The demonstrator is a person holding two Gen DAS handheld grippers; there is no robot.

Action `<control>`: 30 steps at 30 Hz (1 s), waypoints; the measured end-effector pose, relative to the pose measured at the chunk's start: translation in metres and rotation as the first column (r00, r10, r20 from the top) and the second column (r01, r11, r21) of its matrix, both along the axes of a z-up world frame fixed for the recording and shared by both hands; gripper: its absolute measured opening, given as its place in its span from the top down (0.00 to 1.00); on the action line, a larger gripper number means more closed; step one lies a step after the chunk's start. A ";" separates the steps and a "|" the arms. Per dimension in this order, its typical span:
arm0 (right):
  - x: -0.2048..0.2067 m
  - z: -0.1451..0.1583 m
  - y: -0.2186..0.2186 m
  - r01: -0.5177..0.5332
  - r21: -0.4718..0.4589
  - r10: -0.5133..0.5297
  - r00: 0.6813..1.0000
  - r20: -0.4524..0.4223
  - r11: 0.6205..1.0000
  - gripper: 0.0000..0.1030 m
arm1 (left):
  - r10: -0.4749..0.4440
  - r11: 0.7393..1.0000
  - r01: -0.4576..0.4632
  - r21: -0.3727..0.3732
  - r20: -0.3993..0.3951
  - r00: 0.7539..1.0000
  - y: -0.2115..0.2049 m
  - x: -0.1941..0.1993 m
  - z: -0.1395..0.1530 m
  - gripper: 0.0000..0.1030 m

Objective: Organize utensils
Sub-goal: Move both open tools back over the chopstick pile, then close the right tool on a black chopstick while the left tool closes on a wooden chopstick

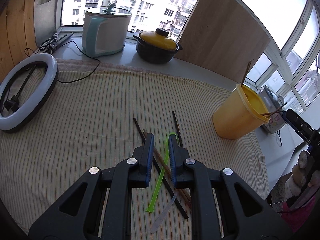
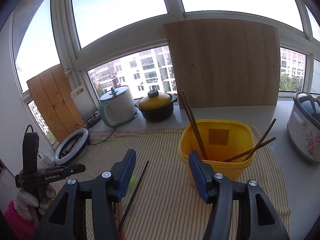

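"Left wrist view: how did the fingers stand?"

"Left gripper (image 1: 161,136) fingers stood narrowly apart and clamped nothing. Seen through the gap: green plastic stick (image 1: 160,177) crossed with dark chopsticks (image 1: 178,128), all loose on the striped cloth (image 1: 90,120) over the desk."

"And the right?"

"Right gripper (image 2: 162,153) fingers stood wide apart, empty. Just beyond its right finger stood the yellow container (image 2: 220,170), upright on the cloth, with brown chopsticks (image 2: 195,128) leaning inside. Loose utensils lay well apart from it."
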State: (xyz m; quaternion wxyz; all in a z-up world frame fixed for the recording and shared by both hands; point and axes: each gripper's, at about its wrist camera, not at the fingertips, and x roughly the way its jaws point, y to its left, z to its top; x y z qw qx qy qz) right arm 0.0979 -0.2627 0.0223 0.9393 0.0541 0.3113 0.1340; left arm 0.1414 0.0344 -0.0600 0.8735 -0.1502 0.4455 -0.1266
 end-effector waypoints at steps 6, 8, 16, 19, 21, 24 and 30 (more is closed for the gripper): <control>0.014 -0.035 0.028 -0.080 0.006 0.080 0.989 -0.122 0.997 0.45 | -0.004 0.999 0.001 -0.037 -0.071 0.998 0.000 -0.005 -0.026 0.87; 0.020 -0.046 0.034 -0.091 0.016 0.092 0.982 -0.166 0.996 0.45 | -0.011 0.998 0.005 -0.060 -0.098 0.995 -0.003 -0.004 -0.035 0.87; 0.040 -0.090 0.052 -0.108 0.059 0.121 0.936 -0.330 0.992 0.47 | -0.008 0.991 -0.016 -0.131 -0.183 0.983 -0.009 0.004 -0.063 0.87; 0.047 -0.104 0.061 -0.119 0.081 0.141 0.914 -0.380 0.990 0.55 | 0.003 0.989 -0.032 -0.142 -0.196 0.981 -0.008 0.008 -0.068 0.87; 0.052 -0.112 0.067 -0.126 0.100 0.156 0.899 -0.410 0.987 0.59 | 0.013 0.987 -0.046 -0.156 -0.203 0.979 -0.006 0.011 -0.071 0.87; 0.062 -0.124 0.074 -0.125 0.117 0.165 0.878 -0.450 0.985 0.66 | 0.028 0.982 -0.066 -0.175 -0.211 0.977 -0.003 0.014 -0.073 0.87; 0.078 -0.140 0.084 -0.115 0.122 0.162 0.851 -0.500 0.986 0.71 | 0.025 0.979 -0.072 -0.190 -0.237 0.971 -0.005 0.025 -0.080 0.88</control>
